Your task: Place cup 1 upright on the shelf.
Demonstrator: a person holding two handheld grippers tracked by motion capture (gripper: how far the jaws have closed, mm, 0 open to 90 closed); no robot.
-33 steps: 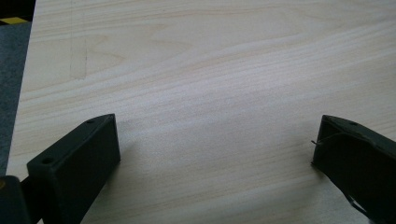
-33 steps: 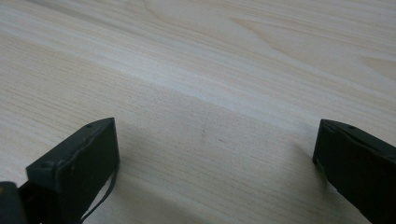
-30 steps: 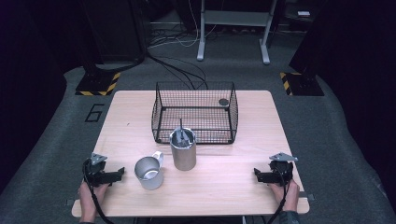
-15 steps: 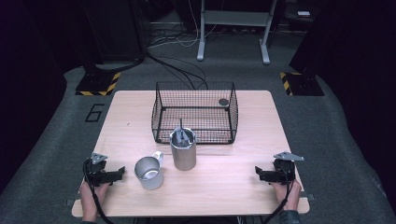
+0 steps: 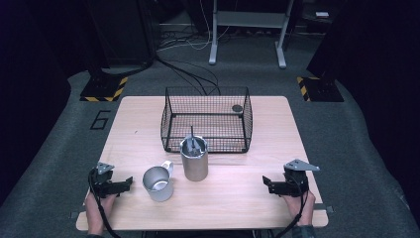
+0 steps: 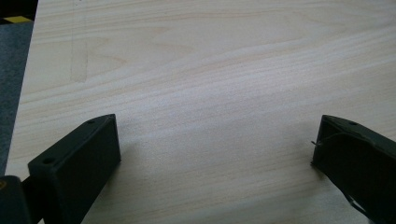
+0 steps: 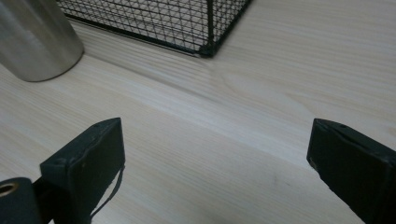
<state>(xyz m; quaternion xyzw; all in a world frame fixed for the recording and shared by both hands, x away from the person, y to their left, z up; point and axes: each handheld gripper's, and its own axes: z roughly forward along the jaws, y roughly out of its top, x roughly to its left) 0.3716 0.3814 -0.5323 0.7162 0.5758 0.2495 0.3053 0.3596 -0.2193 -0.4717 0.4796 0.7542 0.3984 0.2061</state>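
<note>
A black wire basket stands at the middle back of the wooden table, with a small dark round thing inside it at the back right. In front of the basket is a steel canister with a dark utensil upright in it, and a steel mug sits to its left. My left gripper rests open near the front left edge, left of the mug, with bare wood between its jaws. My right gripper is open at the front right, pointed toward the canister and the basket's corner.
Grey carpet surrounds the table. Behind it are black stands with yellow-striped bases, floor cables and a metal frame. Bare wood lies between the two grippers along the table's front.
My right gripper has shifted slightly to the right along the front edge. The left gripper and the objects stay where they were.
</note>
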